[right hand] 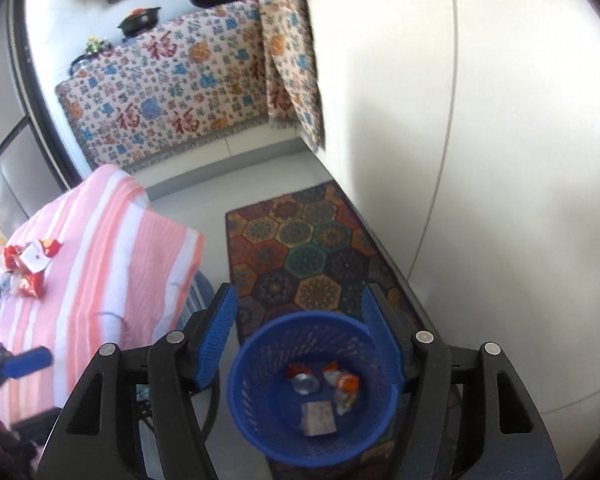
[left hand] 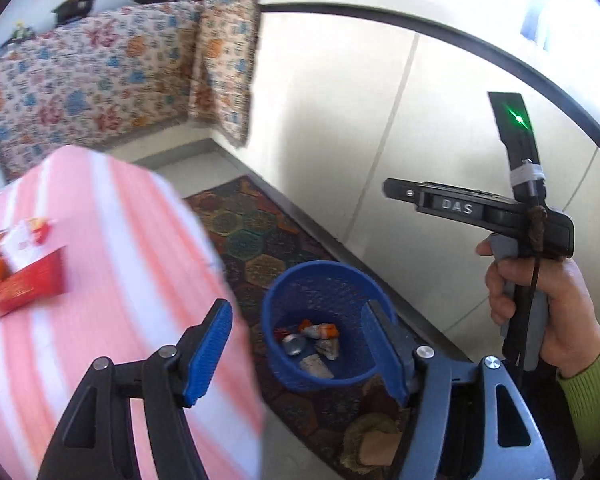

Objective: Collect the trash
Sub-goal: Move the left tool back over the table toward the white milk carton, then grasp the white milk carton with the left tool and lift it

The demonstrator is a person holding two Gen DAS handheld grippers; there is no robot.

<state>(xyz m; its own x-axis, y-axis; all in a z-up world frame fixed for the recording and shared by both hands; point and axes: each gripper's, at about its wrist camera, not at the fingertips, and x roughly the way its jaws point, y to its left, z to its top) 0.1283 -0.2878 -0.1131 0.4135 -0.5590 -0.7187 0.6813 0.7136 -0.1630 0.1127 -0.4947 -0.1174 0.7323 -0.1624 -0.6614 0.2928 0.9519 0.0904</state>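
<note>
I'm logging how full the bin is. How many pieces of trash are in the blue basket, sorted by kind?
In the blue basket, right wrist view:
Crumpled wrappers: 3, red, white and orange, pale
Crushed metal can: 1
Flat whitish packet: 1
Total: 5
More could lie hidden under these.

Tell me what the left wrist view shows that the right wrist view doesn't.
Only the left wrist view shows the hand in a green sleeve holding the right claw's handle, a green light above it, and a flat red packet on the table.

Only the right wrist view shows the left claw's blue fingertip from outside, low over the striped cloth.

Both show the blue basket on the patterned rug with wrappers inside, more trash on the pink striped table, and open, empty claws.
</note>
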